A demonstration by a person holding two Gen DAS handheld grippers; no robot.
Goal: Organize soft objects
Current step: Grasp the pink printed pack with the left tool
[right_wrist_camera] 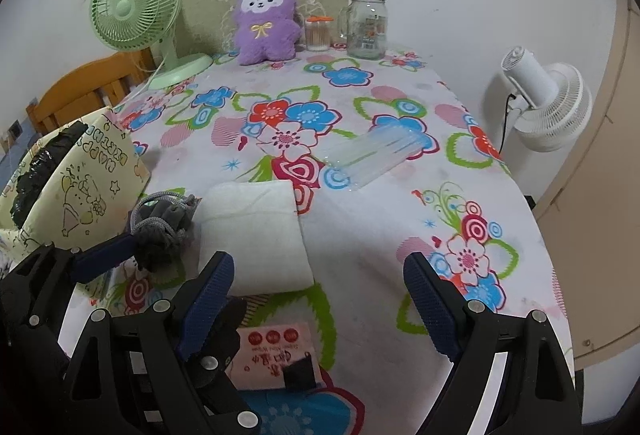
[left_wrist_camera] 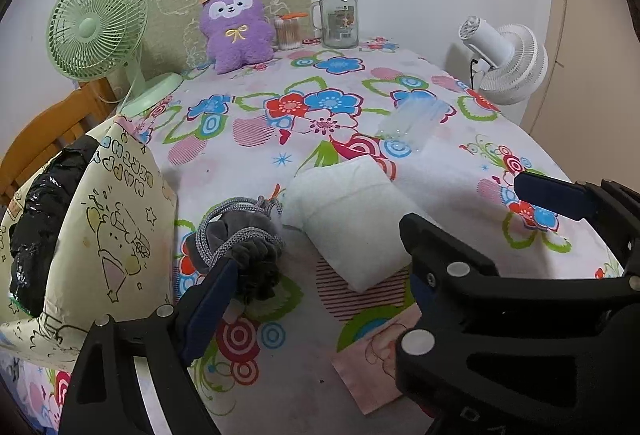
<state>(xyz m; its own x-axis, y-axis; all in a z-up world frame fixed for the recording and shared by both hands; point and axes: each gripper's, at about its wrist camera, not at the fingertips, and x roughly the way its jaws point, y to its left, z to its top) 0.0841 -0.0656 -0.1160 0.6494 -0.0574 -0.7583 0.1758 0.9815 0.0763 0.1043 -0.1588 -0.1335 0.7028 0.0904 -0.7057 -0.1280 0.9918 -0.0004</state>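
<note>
A grey drawstring pouch (left_wrist_camera: 240, 243) lies on the flowered tablecloth beside a folded white towel (left_wrist_camera: 352, 219). My left gripper (left_wrist_camera: 320, 267) is open, its left finger (left_wrist_camera: 216, 295) touching the pouch and the towel's near end between the fingers. In the right wrist view the pouch (right_wrist_camera: 164, 231) and towel (right_wrist_camera: 256, 235) sit left of centre. My right gripper (right_wrist_camera: 320, 295) is open and empty, just in front of the towel. A cream printed gift bag (left_wrist_camera: 104, 235) with black plastic inside stands at the left. A purple plush (left_wrist_camera: 236, 27) sits at the back.
A green desk fan (left_wrist_camera: 96, 31) stands back left, a glass jar (left_wrist_camera: 340, 19) and cotton-swab box (left_wrist_camera: 288, 31) at the back. A clear plastic sleeve (right_wrist_camera: 372, 155) lies mid-table. A pink wipes packet (right_wrist_camera: 276, 355) lies near. A white fan (right_wrist_camera: 548, 107) stands off the right edge.
</note>
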